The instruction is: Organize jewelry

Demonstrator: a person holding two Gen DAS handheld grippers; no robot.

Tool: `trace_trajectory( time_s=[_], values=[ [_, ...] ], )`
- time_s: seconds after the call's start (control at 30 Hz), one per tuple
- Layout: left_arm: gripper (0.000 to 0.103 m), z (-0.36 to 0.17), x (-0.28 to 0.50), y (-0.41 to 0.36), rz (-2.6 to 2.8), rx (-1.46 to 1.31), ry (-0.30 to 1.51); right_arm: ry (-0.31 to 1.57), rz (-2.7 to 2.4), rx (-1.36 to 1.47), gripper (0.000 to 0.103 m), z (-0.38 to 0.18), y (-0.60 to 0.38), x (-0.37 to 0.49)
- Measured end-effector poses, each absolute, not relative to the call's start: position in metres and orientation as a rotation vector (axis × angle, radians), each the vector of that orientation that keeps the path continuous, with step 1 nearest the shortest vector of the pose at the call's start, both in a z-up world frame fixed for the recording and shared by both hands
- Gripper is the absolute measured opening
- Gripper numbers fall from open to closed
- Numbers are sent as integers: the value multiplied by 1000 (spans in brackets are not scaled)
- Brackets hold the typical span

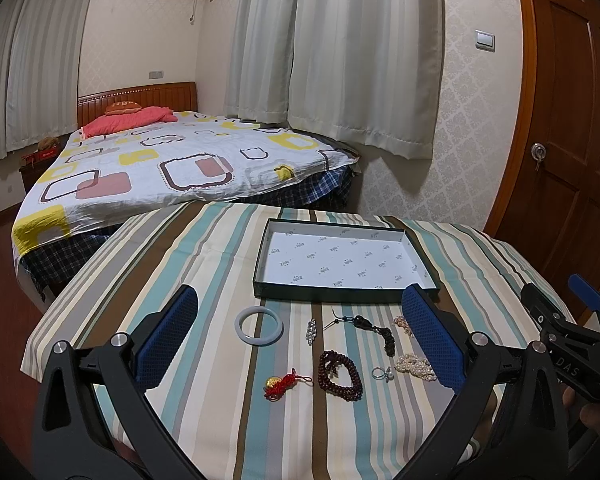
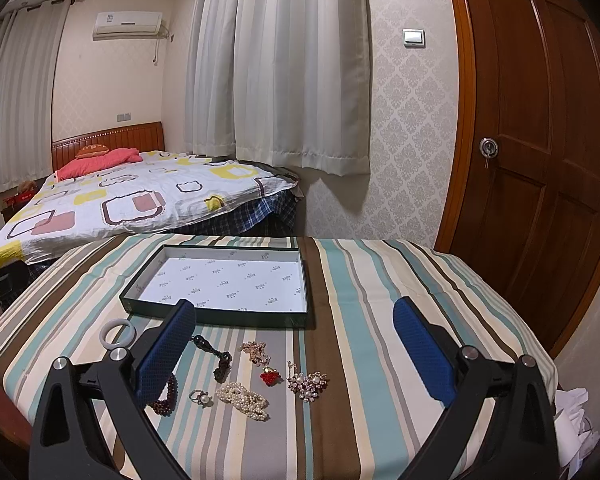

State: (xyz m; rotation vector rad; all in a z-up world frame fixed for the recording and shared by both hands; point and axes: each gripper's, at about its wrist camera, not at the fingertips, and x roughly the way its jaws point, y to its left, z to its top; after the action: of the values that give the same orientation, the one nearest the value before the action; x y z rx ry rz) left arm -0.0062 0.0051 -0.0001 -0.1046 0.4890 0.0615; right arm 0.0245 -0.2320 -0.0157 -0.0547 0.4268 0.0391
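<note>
Both grippers hover low over the striped tablecloth (image 1: 220,264), each spread wide and holding nothing: the left gripper (image 1: 300,334) over the left pieces, the right gripper (image 2: 296,344) over the right ones. Nine pieces of jewelry lie loose on the cloth: one white bangle (image 1: 259,326), one red knot charm (image 1: 286,384), one dark bead bracelet (image 1: 340,370), one small crystal pin (image 1: 311,330), one dark tassel pendant (image 1: 374,330), one pearl ring (image 2: 201,397), one pearl strand (image 2: 244,400), one gold chain cluster (image 2: 255,351), one red strawberry charm (image 2: 270,377) and one floral brooch (image 2: 307,384). Just beyond them sits one shallow box (image 1: 260,258), nothing in it. Behind the table stand a bed (image 1: 180,168), pale curtains (image 1: 340,60) and a wooden door (image 2: 540,140).
</note>
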Motion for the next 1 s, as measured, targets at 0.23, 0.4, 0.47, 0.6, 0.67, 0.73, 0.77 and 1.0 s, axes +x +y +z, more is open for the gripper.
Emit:
trace_trajectory(
  time_s=[0.23,0.4,0.47,0.6,0.67,0.73,0.77,1.0],
  values=[
    [100,0,-6,5,62,-104,490,426,39,-55,96,-16,-232,25],
    [100,0,-6,5,62,-104,490,425,39,-54,96,-13,-234,25],
    [100,0,-6,5,62,-106,490,425,39,-54,96,-12,-236,25],
    [100,0,-6,5,61,-104,490,424,39,-53,96,-12,-235,25],
    [100,0,-6,5,62,-104,490,424,39,-54,96,-13,-235,25],
    [100,1,-5,5,62,-105,491,424,39,-53,96,-14,-235,24],
    [100,1,-5,5,62,-105,491,423,39,-53,96,-14,-235,24],
    [100,-1,-6,7,62,-106,493,425,40,-52,96,-14,-237,25]
  ],
)
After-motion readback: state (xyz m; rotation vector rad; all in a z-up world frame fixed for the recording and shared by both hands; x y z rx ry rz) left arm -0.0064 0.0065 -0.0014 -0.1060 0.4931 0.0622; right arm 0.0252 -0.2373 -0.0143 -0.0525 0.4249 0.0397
